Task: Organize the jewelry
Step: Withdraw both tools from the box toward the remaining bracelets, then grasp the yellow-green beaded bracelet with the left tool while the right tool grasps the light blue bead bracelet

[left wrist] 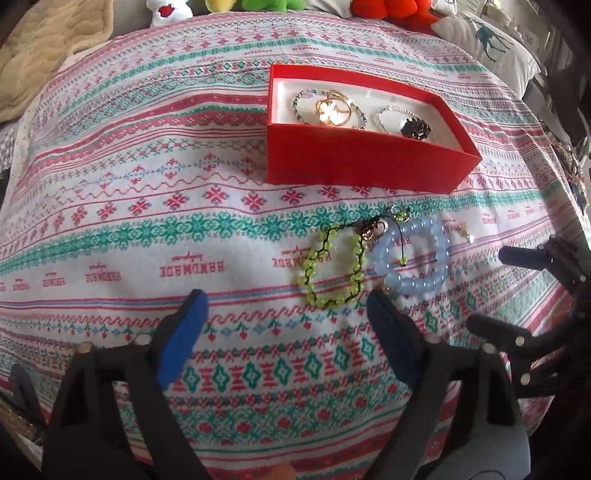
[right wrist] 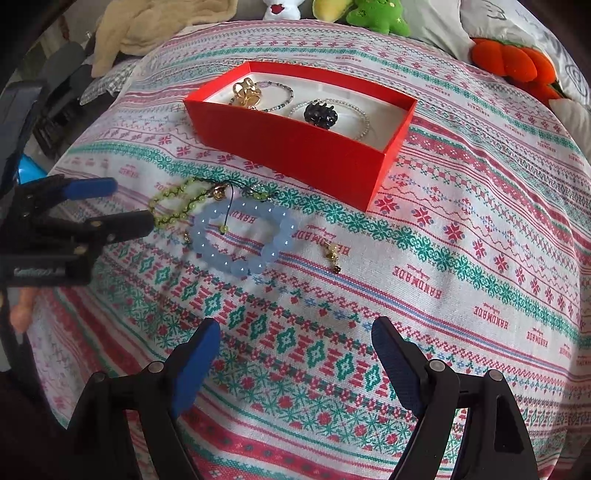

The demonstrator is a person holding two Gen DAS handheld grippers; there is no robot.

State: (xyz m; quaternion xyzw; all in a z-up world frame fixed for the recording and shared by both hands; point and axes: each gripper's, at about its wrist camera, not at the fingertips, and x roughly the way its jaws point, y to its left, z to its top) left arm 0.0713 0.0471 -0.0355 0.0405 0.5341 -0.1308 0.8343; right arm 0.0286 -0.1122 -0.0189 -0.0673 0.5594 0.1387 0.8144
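Observation:
An open red box (left wrist: 369, 166) (right wrist: 295, 147) stands on the patterned cloth and holds a gold piece (left wrist: 332, 105), thin beaded bracelets and a black clip (right wrist: 319, 114). In front of it lie a green bead bracelet (left wrist: 310, 266) (right wrist: 173, 192) and a pale blue bead bracelet (left wrist: 406, 288) (right wrist: 240, 267), which touch each other. A small gold earring (right wrist: 332, 254) lies to their right. My left gripper (left wrist: 286, 308) (right wrist: 129, 205) is open just short of the green bracelet, with nothing between its pads. My right gripper (right wrist: 295, 328) (left wrist: 495, 288) is open over bare cloth, nearer than the blue bracelet.
Plush toys (right wrist: 380, 16) (left wrist: 388, 9) line the far edge of the cloth, an orange one (right wrist: 509, 61) at the back right. A beige blanket (left wrist: 44, 48) lies at the back left and a deer-print pillow (left wrist: 491, 40) at the back right.

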